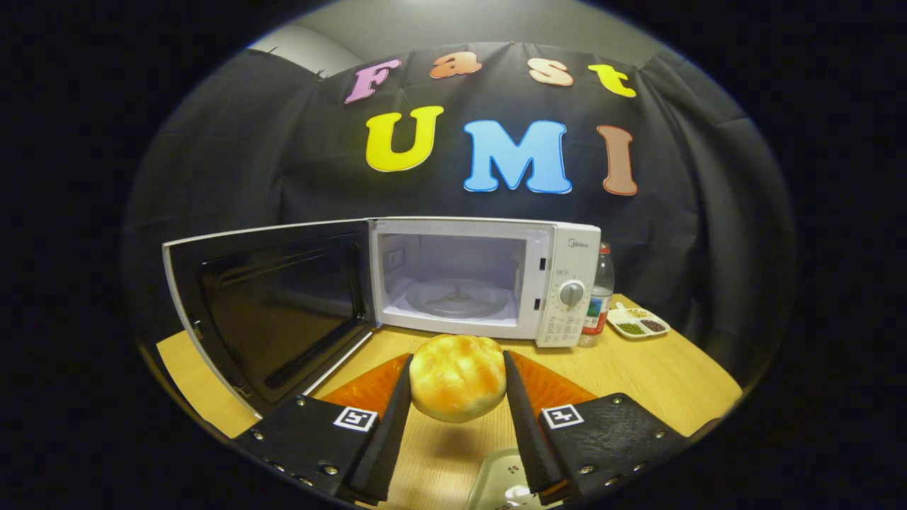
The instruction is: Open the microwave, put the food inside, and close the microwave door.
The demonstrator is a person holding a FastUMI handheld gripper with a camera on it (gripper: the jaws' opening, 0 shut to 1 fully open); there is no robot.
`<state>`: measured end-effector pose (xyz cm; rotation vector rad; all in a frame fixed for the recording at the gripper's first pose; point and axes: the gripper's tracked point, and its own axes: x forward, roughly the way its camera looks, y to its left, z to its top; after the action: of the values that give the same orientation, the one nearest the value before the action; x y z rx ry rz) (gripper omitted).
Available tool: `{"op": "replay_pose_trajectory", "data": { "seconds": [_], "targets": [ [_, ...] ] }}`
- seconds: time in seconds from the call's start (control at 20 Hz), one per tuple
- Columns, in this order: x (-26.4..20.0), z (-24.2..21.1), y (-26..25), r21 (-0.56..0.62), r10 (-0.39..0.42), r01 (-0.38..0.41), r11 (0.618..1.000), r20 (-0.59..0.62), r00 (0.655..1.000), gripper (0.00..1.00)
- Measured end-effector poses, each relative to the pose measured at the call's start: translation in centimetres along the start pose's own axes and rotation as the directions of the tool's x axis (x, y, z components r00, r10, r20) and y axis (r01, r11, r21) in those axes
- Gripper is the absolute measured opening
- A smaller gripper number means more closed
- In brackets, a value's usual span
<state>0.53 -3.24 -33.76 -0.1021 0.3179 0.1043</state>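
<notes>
- A clear tray (499,485) lies on the table (638,375) under the fingers, closest to us.
- The gripper (458,386) squeezes one bun (457,386) from both sides. The bun is up off the table.
- The bun looks soft and light. I think a hard squeeze would squash it, so hold its round sides gently.
- Beyond the fingers stands one microwave (482,280). Its door (273,312) is wide open.
- Beside it are one bottle (601,297) and one small dish (636,321).
</notes>
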Motion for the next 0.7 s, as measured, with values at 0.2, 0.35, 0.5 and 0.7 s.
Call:
{"op": "replay_pose_trajectory", "data": {
  "seconds": [0.2, 0.35, 0.5, 0.7],
  "targets": [
    [4.3, 1.1, 0.4, -0.122, -0.032, 0.033, 0.992, 0.008, 0.999, 0.70],
    [8.1, 2.7, 0.7, -0.186, -0.067, 0.071, 0.980, 0.024, 0.997, 0.70],
    [12.0, 3.2, 1.1, -0.254, -0.087, 0.089, 0.963, 0.020, 0.996, 0.70],
    [17.1, 2.7, 1.1, -0.273, -0.112, 0.106, 0.956, -0.005, 0.994, 0.70]
  ]
}}
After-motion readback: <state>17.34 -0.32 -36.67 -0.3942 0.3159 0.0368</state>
